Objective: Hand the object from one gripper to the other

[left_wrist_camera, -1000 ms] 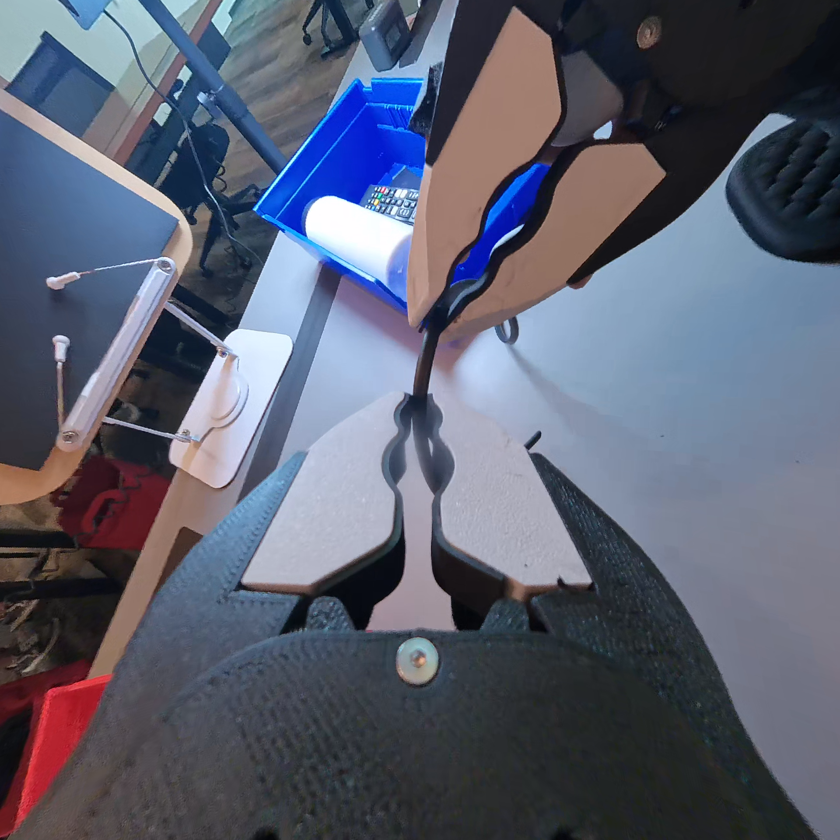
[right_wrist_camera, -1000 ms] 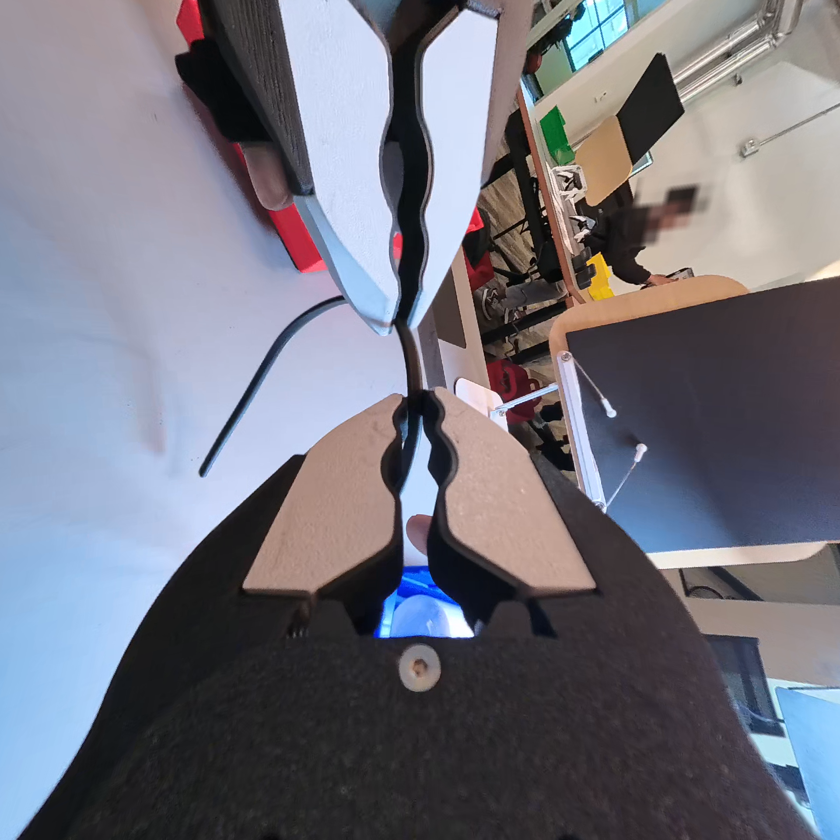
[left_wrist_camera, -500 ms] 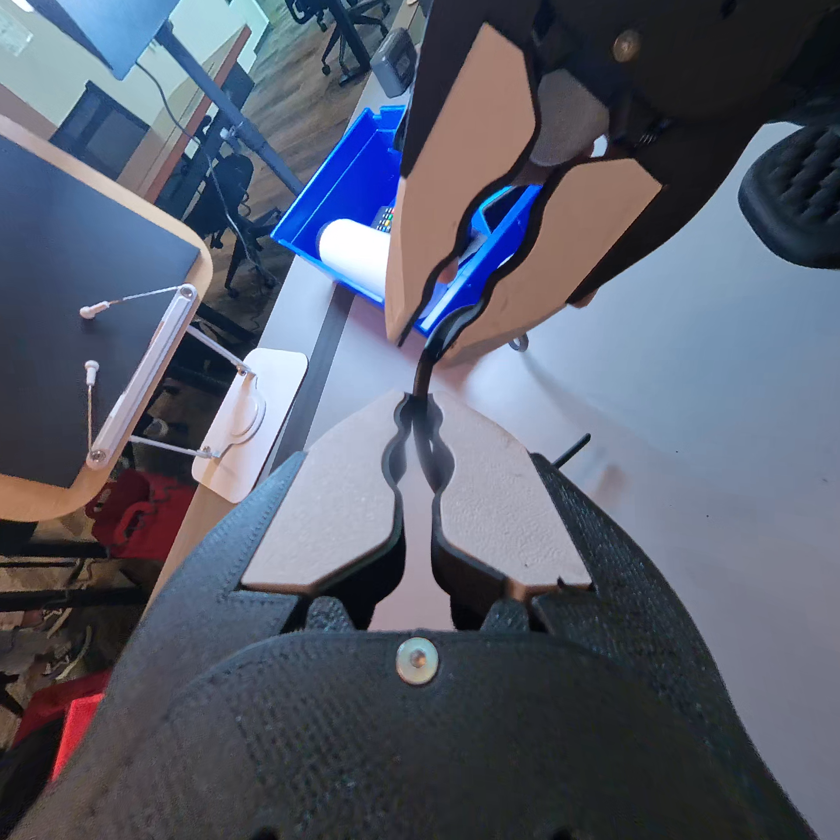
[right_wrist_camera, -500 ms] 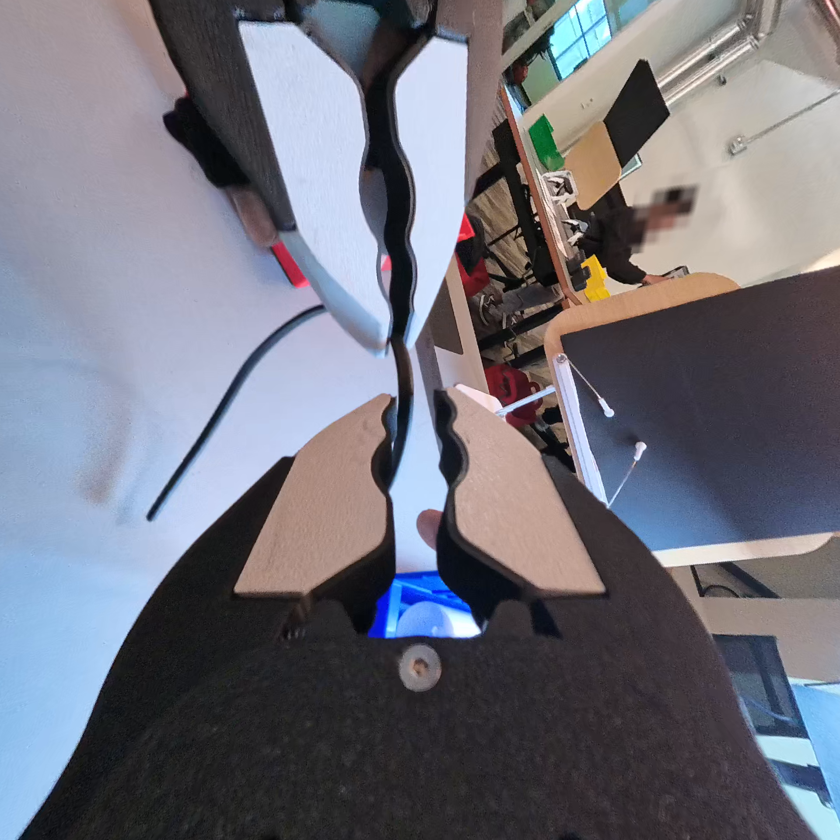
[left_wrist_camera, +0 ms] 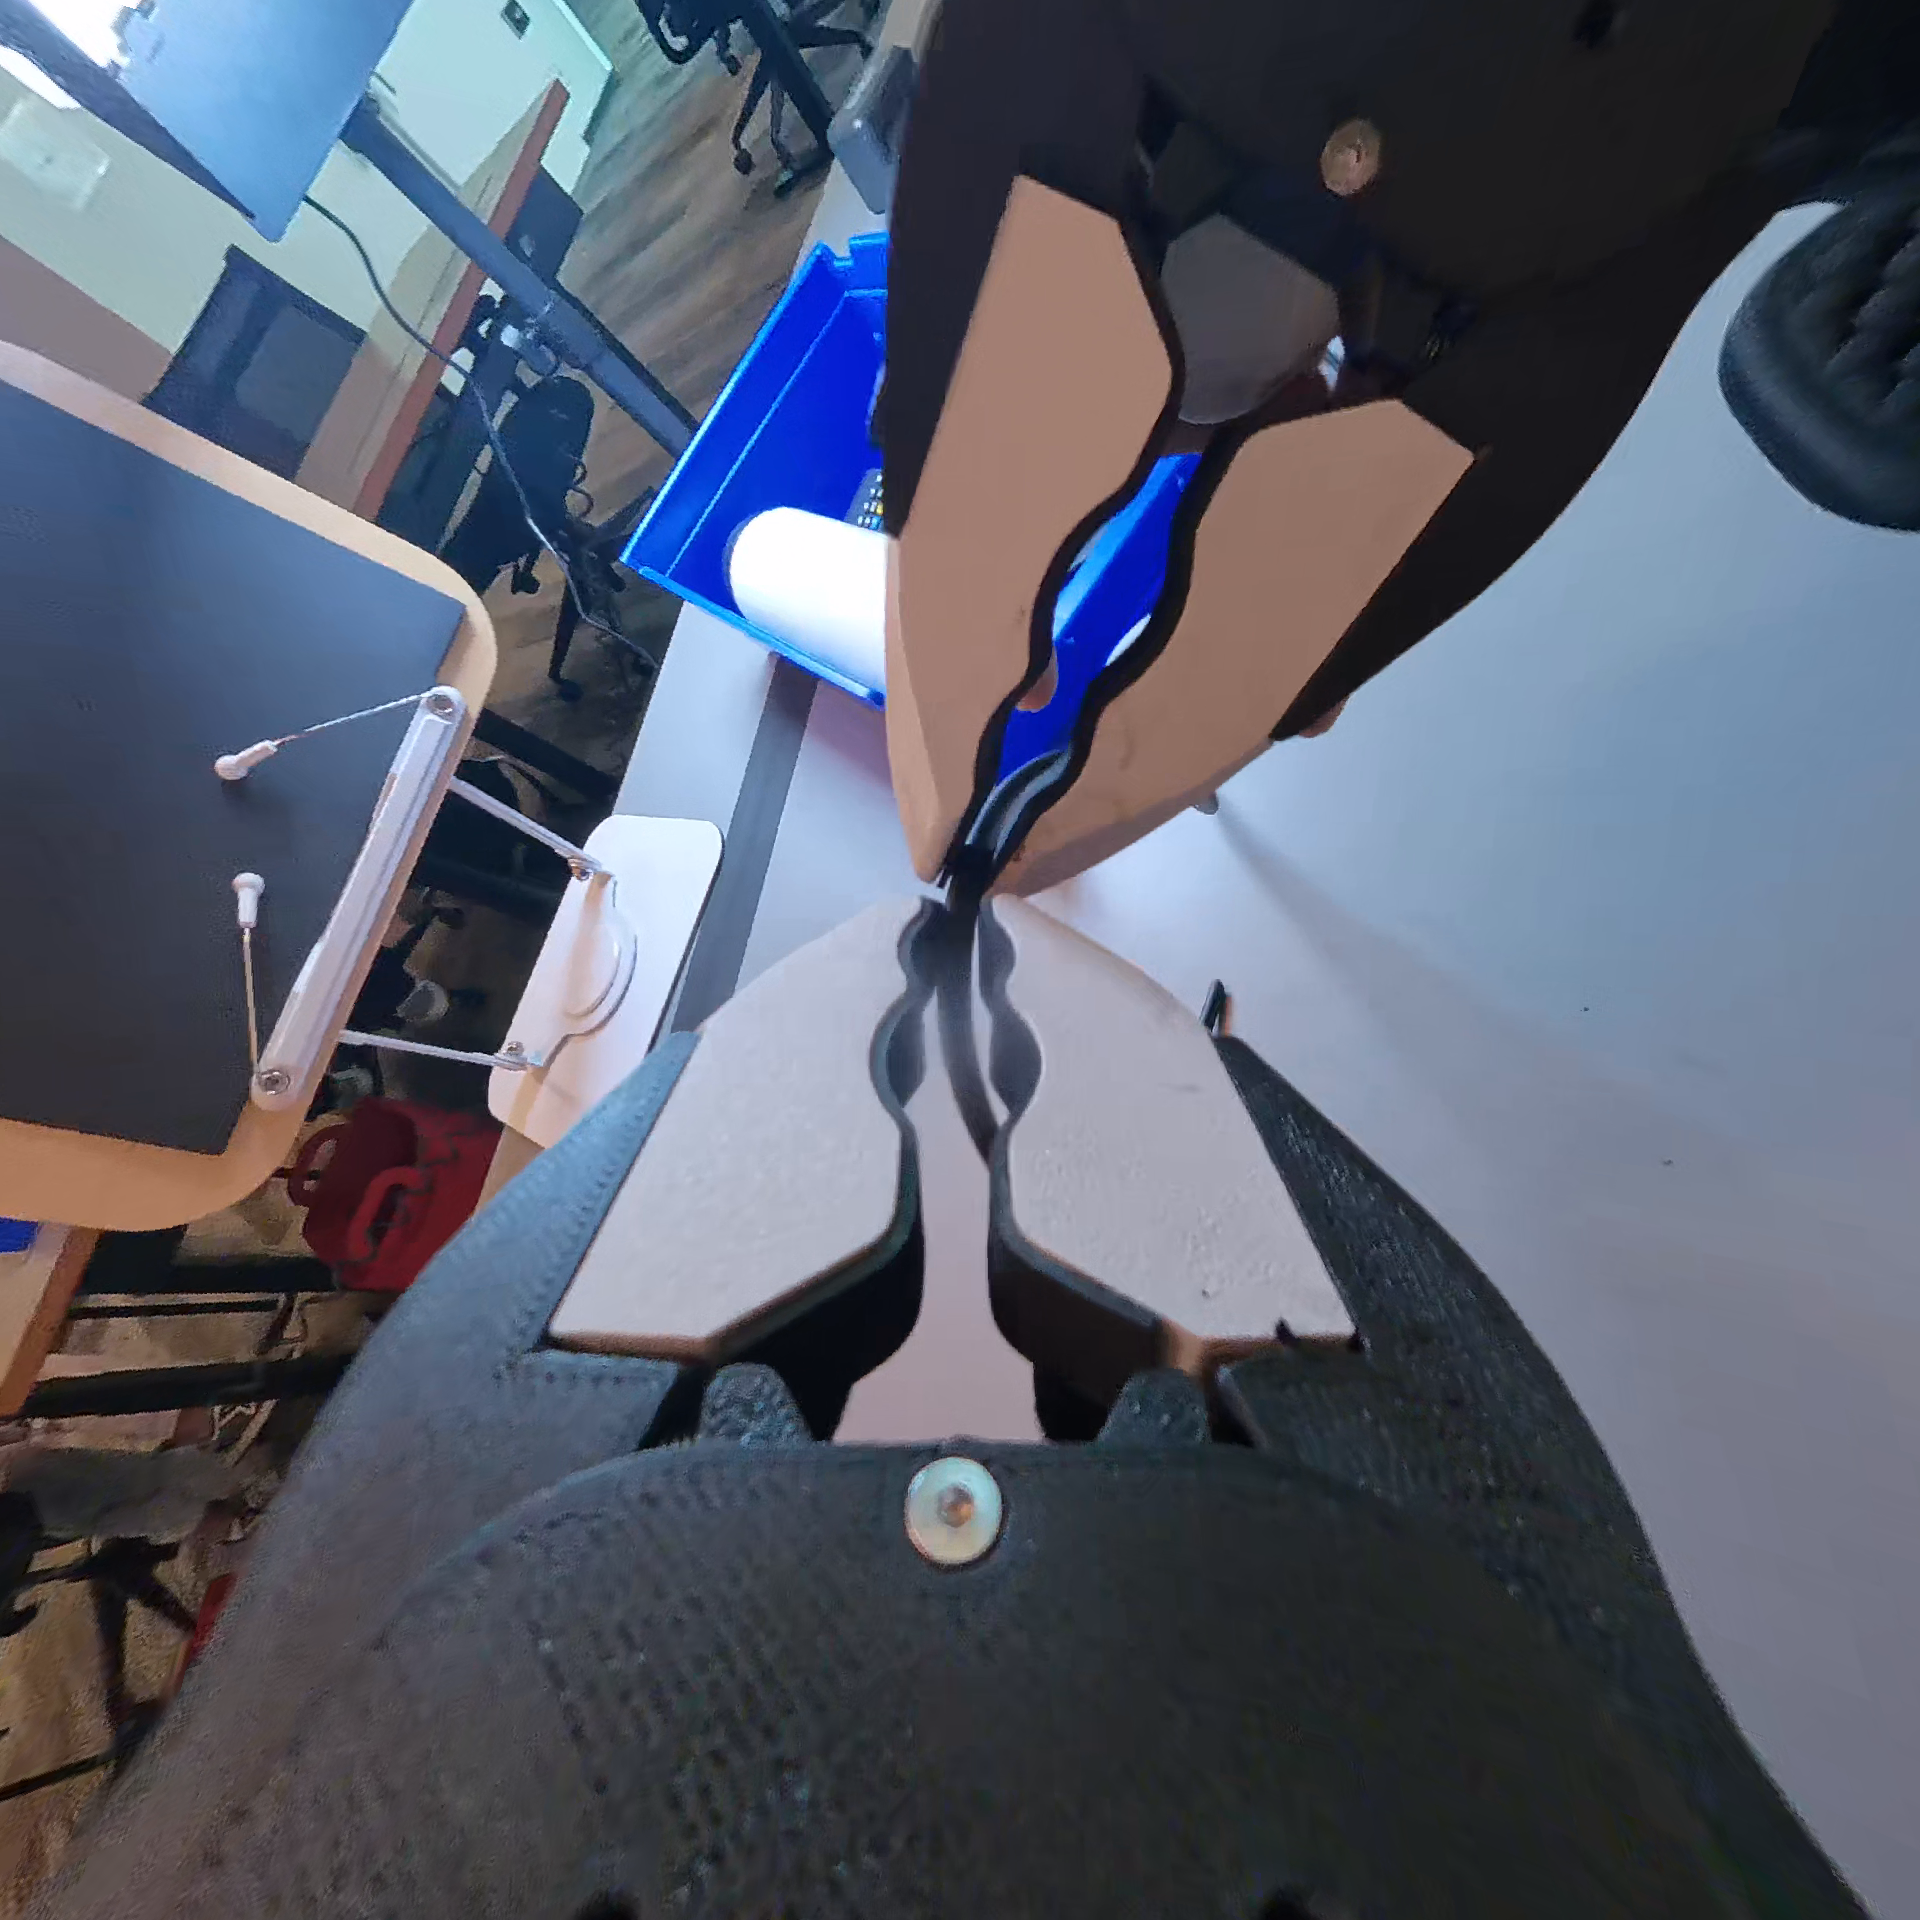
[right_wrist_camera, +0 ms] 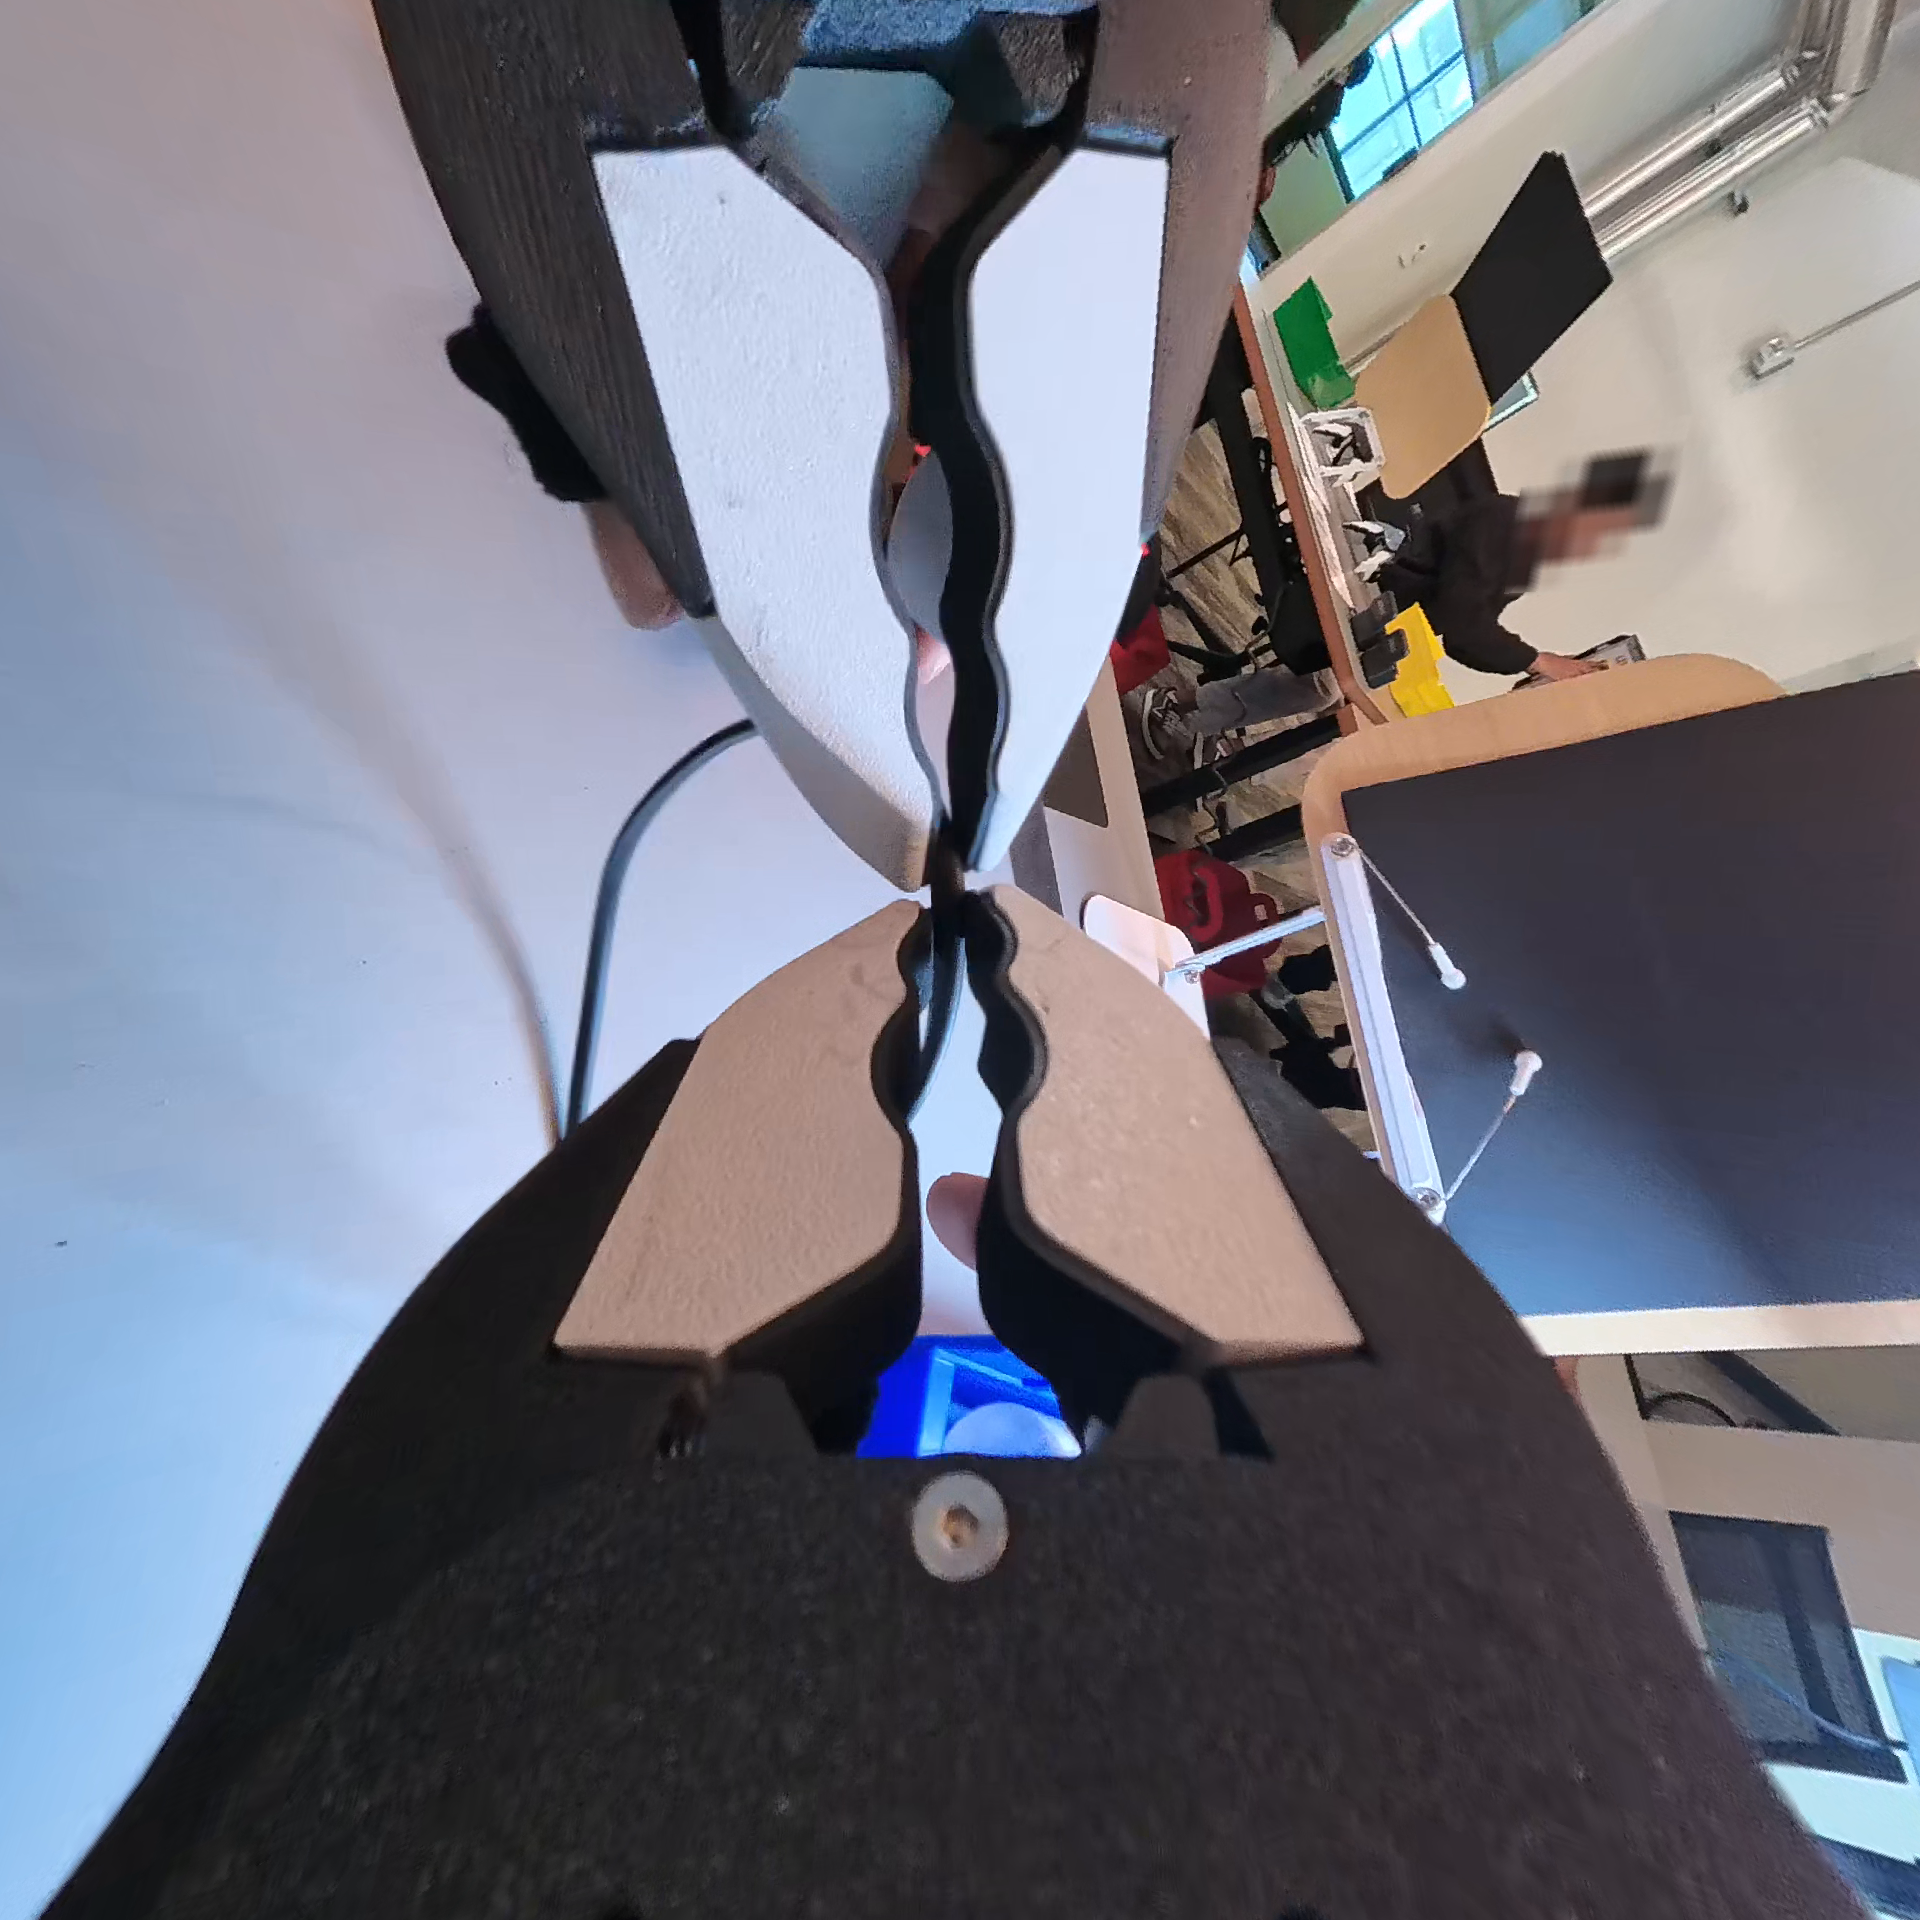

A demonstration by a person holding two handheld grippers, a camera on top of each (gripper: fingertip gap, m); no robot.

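Note:
A thin black cable tie [left_wrist_camera: 961, 1039] runs between both grippers above the grey table [left_wrist_camera: 1558, 935]. My left gripper [left_wrist_camera: 956, 914] is shut on it, and the strip lies in the wavy gap between its pads. My right gripper [left_wrist_camera: 971, 862] comes down from above, tip to tip with the left one, and is shut on the same tie. In the right wrist view the right gripper [right_wrist_camera: 951, 914] pinches the tie just below the left gripper [right_wrist_camera: 951, 852]. The tie's free tail [right_wrist_camera: 608, 935] curves down to the left over the table.
A blue bin [left_wrist_camera: 769, 447] holding a white roll [left_wrist_camera: 805, 603] stands on the table behind the grippers. A black-topped desk [left_wrist_camera: 156, 779] and a white stand [left_wrist_camera: 613, 935] lie off the table's left edge. A black chair part [left_wrist_camera: 1829, 343] is at the right. A person [right_wrist_camera: 1455, 592] works at a far desk. Less than 4 cm separates the two grippers' tips.
The right gripper opened half a second ago, then shut on the tie again closer to the left gripper's tips. The left gripper stayed shut on the tie throughout.

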